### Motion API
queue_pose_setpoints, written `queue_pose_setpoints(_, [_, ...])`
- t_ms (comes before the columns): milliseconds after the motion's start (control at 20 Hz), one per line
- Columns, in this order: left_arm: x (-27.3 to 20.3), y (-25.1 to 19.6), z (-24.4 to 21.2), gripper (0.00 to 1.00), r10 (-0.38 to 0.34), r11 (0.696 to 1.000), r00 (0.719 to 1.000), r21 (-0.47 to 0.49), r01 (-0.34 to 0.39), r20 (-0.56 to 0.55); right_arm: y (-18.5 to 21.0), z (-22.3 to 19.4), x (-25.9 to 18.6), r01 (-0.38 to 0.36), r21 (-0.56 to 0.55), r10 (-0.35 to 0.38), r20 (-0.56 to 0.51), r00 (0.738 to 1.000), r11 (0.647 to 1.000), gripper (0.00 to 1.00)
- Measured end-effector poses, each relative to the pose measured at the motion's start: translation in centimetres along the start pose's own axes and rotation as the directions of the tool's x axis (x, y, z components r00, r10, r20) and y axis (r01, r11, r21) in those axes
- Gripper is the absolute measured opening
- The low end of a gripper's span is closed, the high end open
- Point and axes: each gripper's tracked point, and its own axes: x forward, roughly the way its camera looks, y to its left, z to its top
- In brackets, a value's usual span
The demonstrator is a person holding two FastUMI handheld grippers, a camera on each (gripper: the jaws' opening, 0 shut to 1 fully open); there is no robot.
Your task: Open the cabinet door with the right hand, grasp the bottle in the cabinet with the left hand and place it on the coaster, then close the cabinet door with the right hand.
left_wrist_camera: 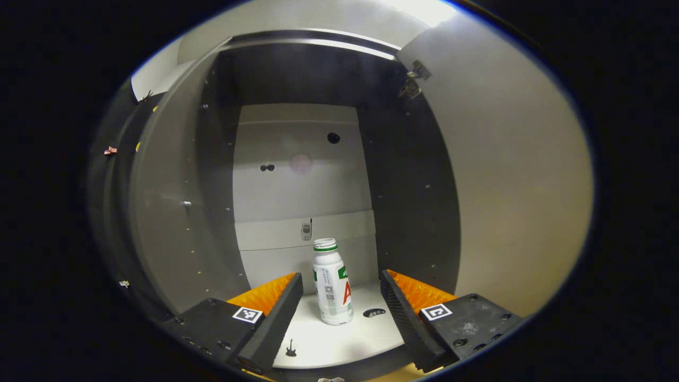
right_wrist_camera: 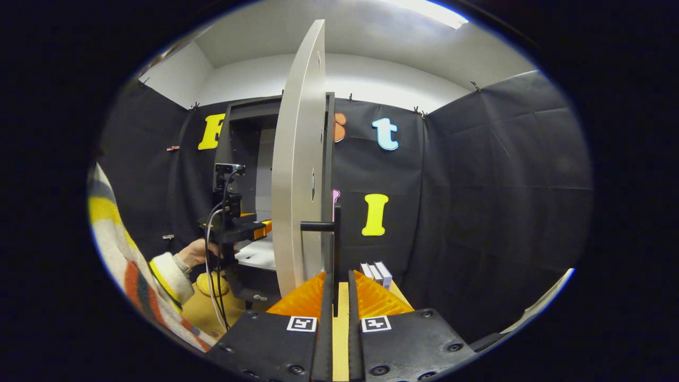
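A white bottle (left_wrist_camera: 331, 284) with a green-banded cap stands upright on the cabinet's white floor (left_wrist_camera: 345, 339). My left gripper (left_wrist_camera: 340, 277) is open at the cabinet mouth, its fingers on either side of the bottle and not touching it. The cabinet door (right_wrist_camera: 297, 175) stands swung open, edge-on in the right gripper view. My right gripper (right_wrist_camera: 339, 278) is shut on the door's black handle (right_wrist_camera: 335, 239). The left gripper (right_wrist_camera: 249, 229), held by a hand (right_wrist_camera: 193, 253), reaches into the cabinet there. A yellow round piece (right_wrist_camera: 212, 285), maybe the coaster, lies below that hand.
The open door (left_wrist_camera: 520, 185) fills the right side of the left gripper view; dark cabinet walls (left_wrist_camera: 414, 201) flank the bottle. A striped sleeve (right_wrist_camera: 132, 265) is at the left. Small white boxes (right_wrist_camera: 376, 273) sit on the wooden table behind the door.
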Motion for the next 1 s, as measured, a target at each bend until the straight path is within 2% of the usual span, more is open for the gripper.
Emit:
queue_pose_setpoints(150, [3.3, 1.0, -1.8, 0.92, 0.014, 1.0, 1.0, -0.004, -0.014, -0.022, 0.6, -0.3, 1.0, -0.018, -0.008, 0.018, -0.029, 0.999, 1.0, 0.16])
queue_pose_setpoints(300, [6.0, 1.8, -3.5, 0.93, 0.017, 1.0, 0.999, -0.008, -0.018, -0.041, 0.5, -0.4, 1.2, -0.025, 0.052, 0.028, -0.052, 0.998, 0.998, 0.11])
queue_pose_setpoints(400, [7.8, 1.8, -4.6, 0.96, -0.006, 1.0, 0.999, -0.021, 0.005, -0.053, 0.6, -0.3, 1.3, -0.023, 0.073, 0.027, -0.061, 0.998, 0.997, 0.11])
queue_pose_setpoints(500, [9.1, 1.8, -5.4, 0.92, -0.024, 0.999, 0.998, -0.022, 0.023, -0.064, 0.5, -0.3, 1.4, -0.018, 0.074, 0.024, -0.07, 0.997, 0.997, 0.11])
queue_pose_setpoints(800, [11.8, 1.9, -6.5, 0.94, -0.037, 0.999, 0.997, -0.016, 0.036, -0.074, 0.5, -0.4, 1.5, -0.004, 0.075, 0.011, -0.102, 0.995, 0.997, 0.11])
queue_pose_setpoints(850, [12.0, 1.9, -6.6, 0.89, -0.036, 0.999, 0.997, -0.013, 0.035, -0.073, 0.5, -0.4, 1.4, -0.002, 0.074, 0.01, -0.104, 0.995, 0.997, 0.11])
queue_pose_setpoints(1000, [11.9, 1.8, -6.4, 0.83, -0.038, 0.999, 0.997, -0.003, 0.038, -0.064, 0.6, -0.3, 1.4, 0.0, 0.075, 0.008, -0.106, 0.994, 0.997, 0.11])
